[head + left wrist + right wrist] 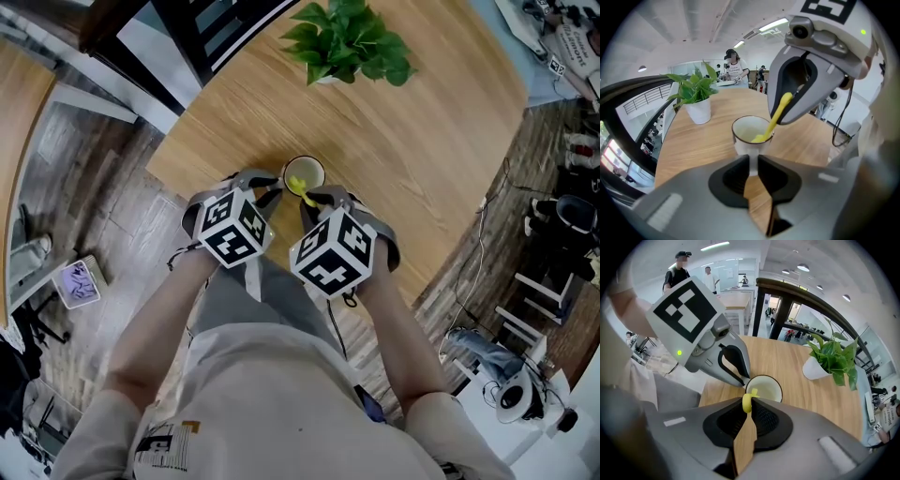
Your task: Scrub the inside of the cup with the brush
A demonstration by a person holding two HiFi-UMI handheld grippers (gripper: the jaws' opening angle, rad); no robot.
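Observation:
A white cup [302,172] with a dark rim stands on the wooden table [422,141] near its front edge. My left gripper [267,195] is shut on the cup's white handle [753,165], which sits between the jaw tips [753,161]. A yellow brush [773,121] slants down into the cup [750,132], its head low inside. My right gripper [748,405] is shut on the brush's yellow handle [747,401], just above the cup [766,388]. From the head view the right gripper [317,197] is right beside the cup's rim.
A leafy green plant in a white pot [349,42] stands farther back on the table, also seen as the plant [696,101] and the plant [829,359]. The table's near edge runs just under both grippers. People stand far behind.

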